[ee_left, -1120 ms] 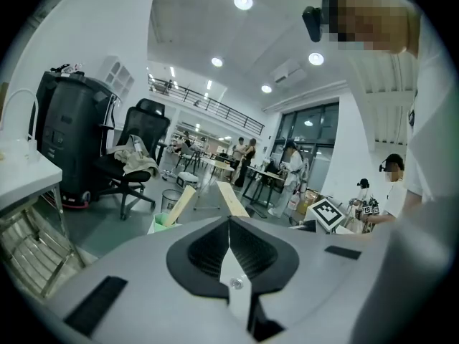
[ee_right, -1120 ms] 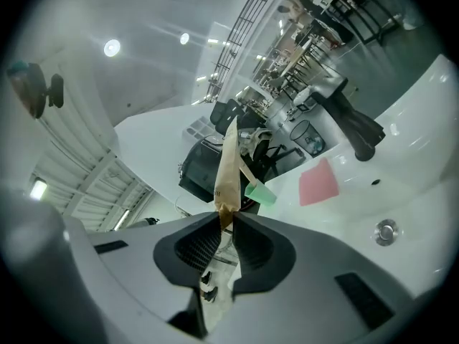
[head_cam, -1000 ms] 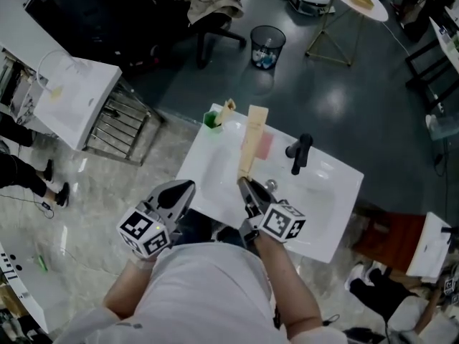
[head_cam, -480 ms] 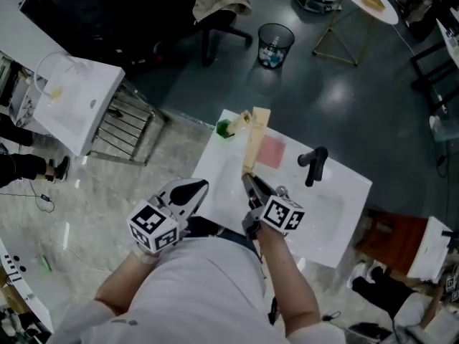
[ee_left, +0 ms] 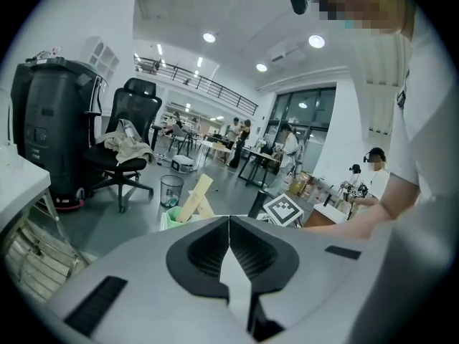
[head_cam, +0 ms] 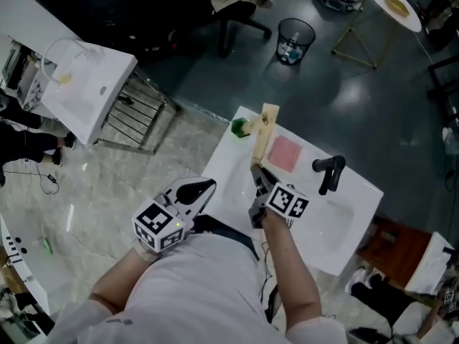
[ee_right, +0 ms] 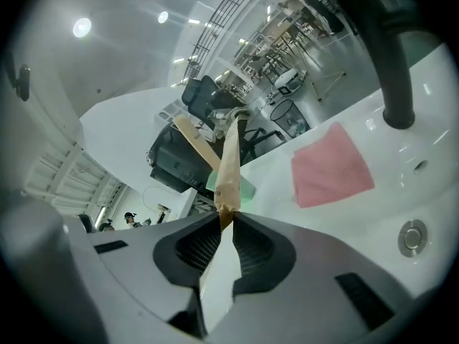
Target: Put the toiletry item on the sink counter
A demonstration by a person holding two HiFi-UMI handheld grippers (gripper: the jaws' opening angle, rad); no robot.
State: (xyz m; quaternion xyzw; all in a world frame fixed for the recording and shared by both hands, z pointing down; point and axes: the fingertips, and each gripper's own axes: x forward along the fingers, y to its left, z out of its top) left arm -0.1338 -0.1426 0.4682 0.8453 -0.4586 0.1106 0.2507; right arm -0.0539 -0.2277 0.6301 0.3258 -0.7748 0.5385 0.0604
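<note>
The toiletry item (head_cam: pixel 265 131) is losing its near end between the right gripper's (ee_right: pixel 224 219) 2 jaws, which are clamping it. Whether its far end is touching the green cup (head_cam: pixel 239 127) is hard to tell. It is hanging tilted over the sink counter (head_cam: pixel 228 172). The left gripper (ee_left: pixel 229 224), jaws together on nothing, is hovering beside that counter's left edge.

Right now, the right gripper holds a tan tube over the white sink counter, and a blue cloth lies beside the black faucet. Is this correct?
One detail is wrong: the cloth is pink, not blue, as the right gripper view shows. The rest stands: the right gripper holds the tan tube over the white sink counter, and the cloth lies beside the black faucet.
</note>
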